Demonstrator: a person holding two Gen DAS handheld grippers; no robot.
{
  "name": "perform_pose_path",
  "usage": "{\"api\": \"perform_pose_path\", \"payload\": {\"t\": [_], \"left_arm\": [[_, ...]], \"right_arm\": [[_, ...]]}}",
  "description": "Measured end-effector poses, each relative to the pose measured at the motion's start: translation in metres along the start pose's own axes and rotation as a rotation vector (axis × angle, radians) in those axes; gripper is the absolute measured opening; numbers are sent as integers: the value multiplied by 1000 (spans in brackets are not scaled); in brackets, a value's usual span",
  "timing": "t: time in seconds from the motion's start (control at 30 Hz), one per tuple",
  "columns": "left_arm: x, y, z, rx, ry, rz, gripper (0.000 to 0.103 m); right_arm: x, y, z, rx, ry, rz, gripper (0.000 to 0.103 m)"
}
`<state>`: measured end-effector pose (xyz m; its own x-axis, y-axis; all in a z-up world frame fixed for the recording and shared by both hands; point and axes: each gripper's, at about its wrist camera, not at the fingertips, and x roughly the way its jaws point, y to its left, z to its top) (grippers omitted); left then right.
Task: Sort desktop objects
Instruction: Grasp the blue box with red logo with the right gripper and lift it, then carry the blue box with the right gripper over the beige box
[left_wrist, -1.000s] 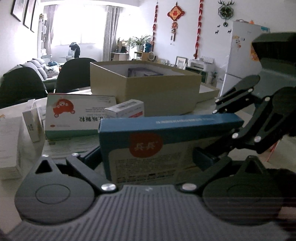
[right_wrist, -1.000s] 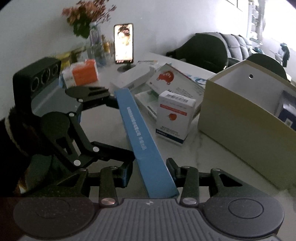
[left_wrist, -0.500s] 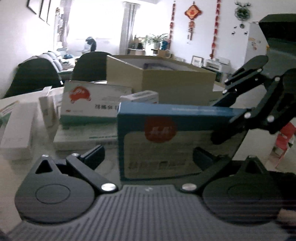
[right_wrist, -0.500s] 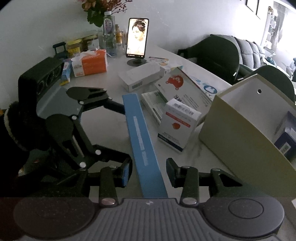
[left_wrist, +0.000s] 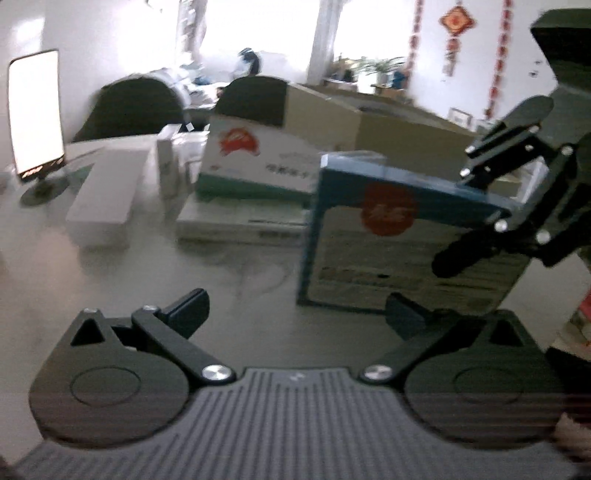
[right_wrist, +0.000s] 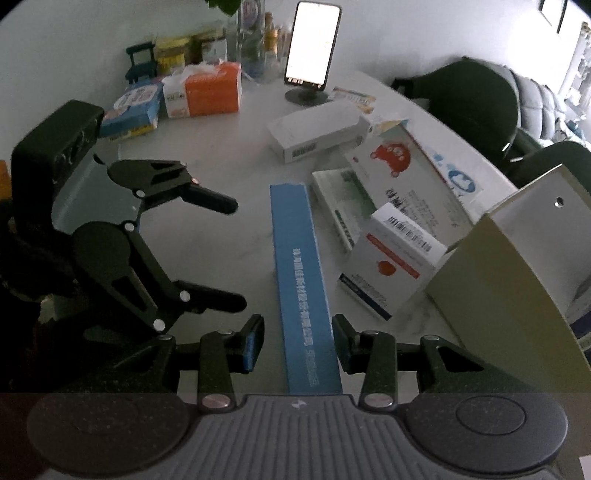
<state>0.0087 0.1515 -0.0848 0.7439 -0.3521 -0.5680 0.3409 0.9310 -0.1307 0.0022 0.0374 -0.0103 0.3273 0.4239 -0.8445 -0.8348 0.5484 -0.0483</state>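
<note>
The right gripper (right_wrist: 298, 345) is clenched on the blue box (right_wrist: 299, 266), which it grasps by the two wide faces near one end; the narrow top side of the box, with a line of white print, runs away from the camera between the two fingers; in the left wrist view the same gripper (left_wrist: 480, 206) shows from the side, with one dark finger across the printed front face of the blue box (left_wrist: 369, 258) and the other finger behind its top edge; the box stands on its long edge and looks a little tilted there, and it is not possible to tell if its bottom edge touches the table (right_wrist: 221, 147); the left gripper (left_wrist: 295, 314) is released, its jaws stand wide apart with only bare tabletop between them, and the blue box is just beyond its right finger; in the right wrist view the left gripper (right_wrist: 221, 251) is to the left of the blue box, apart from it; just to the right of the blue box a small white box (right_wrist: 395, 266) with a red mark leans on the wall of the open cardboard box (right_wrist: 480, 295); behind it lies a large white box (right_wrist: 399, 173) with a red cartoon; farther back are a long white box (right_wrist: 317, 129), a phone (right_wrist: 314, 40) with a bright screen on a stand, and an orange tissue pack (right_wrist: 210, 88).
</note>
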Motion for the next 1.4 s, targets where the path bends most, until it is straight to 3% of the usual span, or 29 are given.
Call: {"api": "perform_pose_path", "payload": {"t": [0.37,0.6,1.4], "left_arm": [[-2,8,-3,-76,20,48,103],[2,10,-4,-89,29,55,103],[3,4,2,-82,23,42,103]], "right_arm": [[21,-5,1,-16,85,-30,43],[19,0,3,-27,86,-8,24],[-39,-26,31,106,-45,42,23]]}}
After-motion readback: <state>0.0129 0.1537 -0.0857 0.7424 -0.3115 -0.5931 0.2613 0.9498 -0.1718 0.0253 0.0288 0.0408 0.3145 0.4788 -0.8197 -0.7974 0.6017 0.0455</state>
